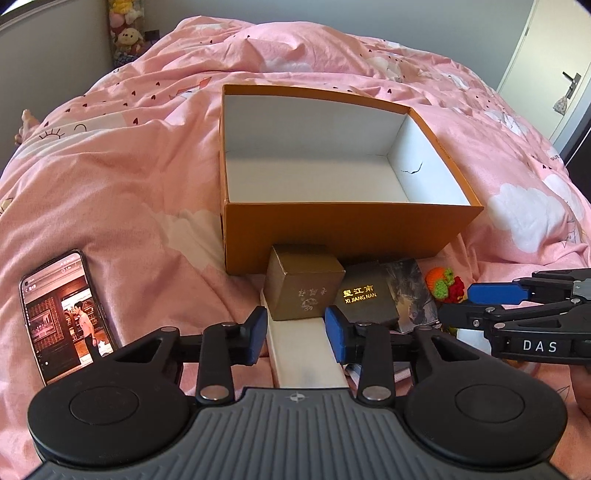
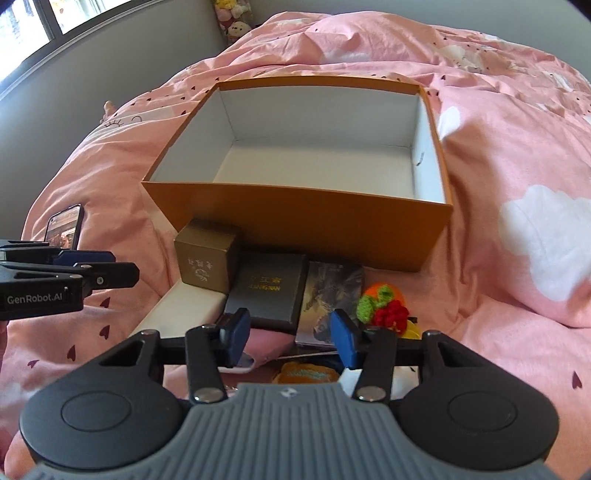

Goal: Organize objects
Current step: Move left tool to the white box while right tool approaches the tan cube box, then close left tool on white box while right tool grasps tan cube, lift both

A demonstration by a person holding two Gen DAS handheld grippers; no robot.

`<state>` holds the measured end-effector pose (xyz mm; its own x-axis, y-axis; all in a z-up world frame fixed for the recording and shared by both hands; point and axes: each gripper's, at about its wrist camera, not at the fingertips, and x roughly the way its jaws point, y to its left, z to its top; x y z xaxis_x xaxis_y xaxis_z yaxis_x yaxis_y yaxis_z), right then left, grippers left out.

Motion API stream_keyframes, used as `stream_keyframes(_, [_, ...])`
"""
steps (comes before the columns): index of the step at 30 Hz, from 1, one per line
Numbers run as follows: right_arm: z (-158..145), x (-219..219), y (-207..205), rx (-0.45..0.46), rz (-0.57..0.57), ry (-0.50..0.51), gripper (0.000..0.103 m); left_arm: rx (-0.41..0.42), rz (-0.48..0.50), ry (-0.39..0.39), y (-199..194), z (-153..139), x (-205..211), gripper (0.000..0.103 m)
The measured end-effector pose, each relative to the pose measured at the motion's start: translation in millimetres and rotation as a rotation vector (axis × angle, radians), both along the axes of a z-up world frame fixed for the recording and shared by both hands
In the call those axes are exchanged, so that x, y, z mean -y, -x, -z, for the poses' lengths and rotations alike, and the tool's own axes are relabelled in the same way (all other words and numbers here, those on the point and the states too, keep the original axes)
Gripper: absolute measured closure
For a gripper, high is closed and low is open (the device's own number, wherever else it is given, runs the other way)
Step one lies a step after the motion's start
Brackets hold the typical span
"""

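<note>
An open orange box [image 1: 332, 225] with a white, bare inside stands on the pink duvet. Against its near wall lies a cluster: a gold box [image 1: 303, 291] resting on the far end of a long white box [image 1: 303, 354], a black box with gold lettering [image 1: 369, 299], a grey picture card [image 1: 410, 295] and a crocheted orange, green and red piece [image 1: 443, 284]. My left gripper [image 1: 295, 334] hovers over the white box, jaws apart on either side of it, gripping nothing. My right gripper [image 2: 290, 338] is open above the black box [image 2: 269, 295] and picture card [image 2: 328, 299], with nothing held.
A phone [image 1: 62, 314] with a lit screen lies on the duvet to the left. Plush toys [image 1: 125, 33] sit by the far wall, and a door [image 1: 546, 74] stands at the right. An orange knitted item [image 2: 306, 373] lies under my right gripper. The duvet [image 2: 517, 147] is rumpled.
</note>
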<state>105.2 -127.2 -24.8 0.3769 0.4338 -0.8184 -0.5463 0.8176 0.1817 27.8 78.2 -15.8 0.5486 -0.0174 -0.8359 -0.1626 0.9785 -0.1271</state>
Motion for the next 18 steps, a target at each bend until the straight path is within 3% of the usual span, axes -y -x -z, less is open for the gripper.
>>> stream_keyframes(4, [8.6,-21.4,-13.7,-0.050,-0.071,-0.010,0.059,-0.008,0.000,0.029,-13.4,9.5,-4.4,0.063])
stream_keyframes(5, [11.0,-26.5,-17.6,-0.062,-0.083,-0.007,0.067,-0.011,0.005,0.032,-16.5,12.0,-4.5,0.064])
stream_keyframes(8, [15.4,-39.8,-31.7,-0.102,-0.094,-0.019,0.069,-0.047,0.009,0.020,-24.8,22.8,-5.6,0.074])
stream_keyframes(10, [15.4,-47.7,-42.0,-0.146,-0.086,-0.056,0.065,-0.080,-0.002,0.023,-29.4,31.5,-10.1,0.076])
stream_keyframes(12, [15.4,-57.9,-50.7,-0.185,-0.078,-0.087,0.050,-0.110,-0.017,0.026,-33.3,38.0,-14.3,0.076])
stream_keyframes(15, [18.5,-77.0,-60.0,-0.213,-0.073,-0.093,0.038,-0.151,-0.029,0.037,-39.2,44.0,-19.6,0.076])
stream_keyframes(18, [24.9,-91.0,-67.6,-0.251,-0.067,-0.094,0.034,-0.179,-0.028,0.048,-44.2,47.4,-23.1,0.076])
